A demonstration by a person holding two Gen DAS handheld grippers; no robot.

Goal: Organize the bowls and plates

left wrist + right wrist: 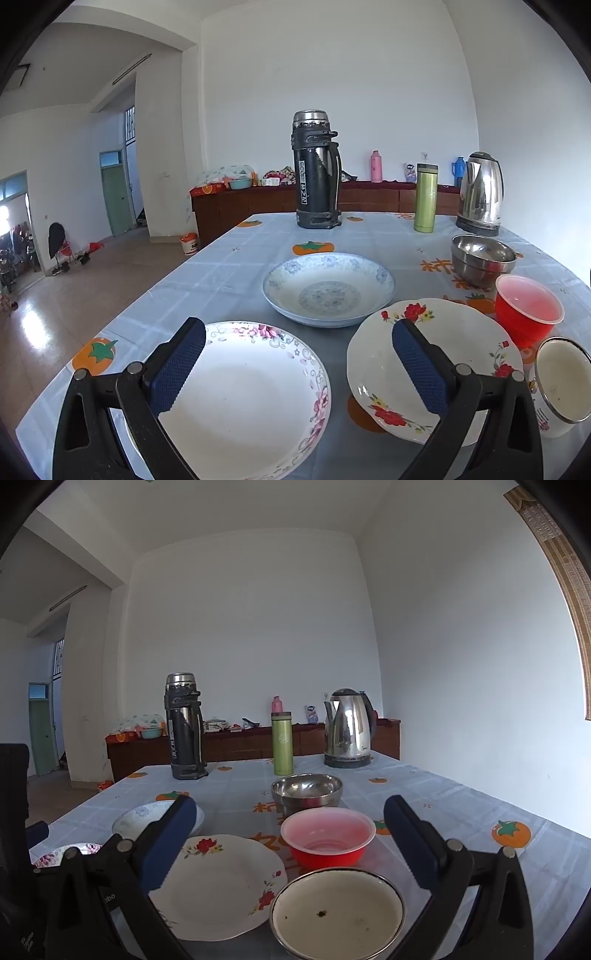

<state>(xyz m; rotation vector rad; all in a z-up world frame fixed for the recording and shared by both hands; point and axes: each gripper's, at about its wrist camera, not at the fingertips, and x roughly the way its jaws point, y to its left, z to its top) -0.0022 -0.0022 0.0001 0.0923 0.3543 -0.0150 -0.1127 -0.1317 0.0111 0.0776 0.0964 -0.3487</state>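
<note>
In the left wrist view my left gripper point(299, 365) is open and empty above the gap between a pink-flowered plate point(251, 398) and a red-flowered plate point(454, 354). A blue-patterned plate point(328, 288) lies beyond. At the right are a steel bowl point(482, 260), a red plastic bowl point(528, 306) and a white enamel bowl point(561, 380). In the right wrist view my right gripper point(291, 845) is open and empty above the enamel bowl point(338, 912) and the red bowl point(327, 836). The red-flowered plate point(221, 882), steel bowl point(306, 790), blue plate point(142, 818) and pink-flowered plate point(64, 851) also show.
A dark thermos point(316, 171), a green flask point(424, 197) and a steel kettle point(480, 194) stand at the table's far end. The tablecloth point(221, 273) has orange fruit prints. A wooden sideboard point(243, 203) with clutter runs along the back wall. The table's left edge drops to the floor.
</note>
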